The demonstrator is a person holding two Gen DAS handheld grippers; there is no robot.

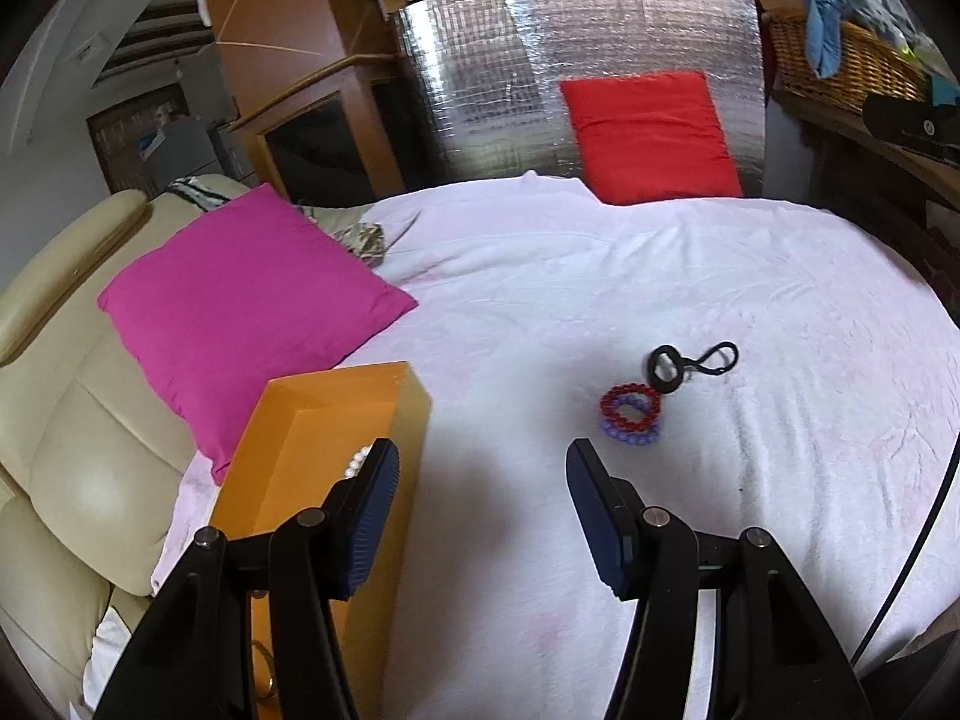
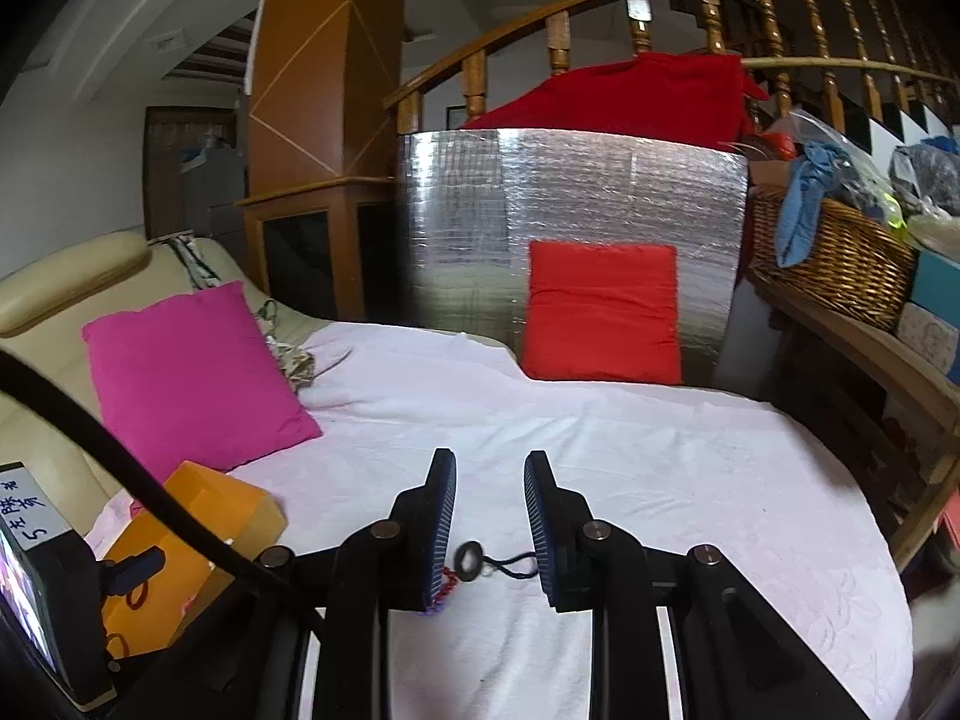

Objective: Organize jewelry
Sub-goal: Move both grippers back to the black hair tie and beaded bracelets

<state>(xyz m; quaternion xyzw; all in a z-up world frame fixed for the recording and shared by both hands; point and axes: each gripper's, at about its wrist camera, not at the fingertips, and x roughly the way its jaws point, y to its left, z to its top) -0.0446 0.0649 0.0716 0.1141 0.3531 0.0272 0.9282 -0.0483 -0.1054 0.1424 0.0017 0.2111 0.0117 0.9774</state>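
Both my grippers, left gripper point(image 1: 483, 459) and right gripper point(image 2: 489, 474), gape empty. Red-and-purple bead bracelets point(image 1: 630, 414) and black ring with cord point(image 1: 690, 363) lie loose right of the open orange cardboard box point(image 1: 336, 420), presumably awaiting boxing.

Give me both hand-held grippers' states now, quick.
Left hand-held gripper: open, nothing between the pads.
Right hand-held gripper: open with a narrower gap, holding nothing; the black ring lies on the white cloth beneath.

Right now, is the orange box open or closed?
Open. The orange box has no lid on top, so its inside walls show, and white pearl beads peek out beside the left gripper.
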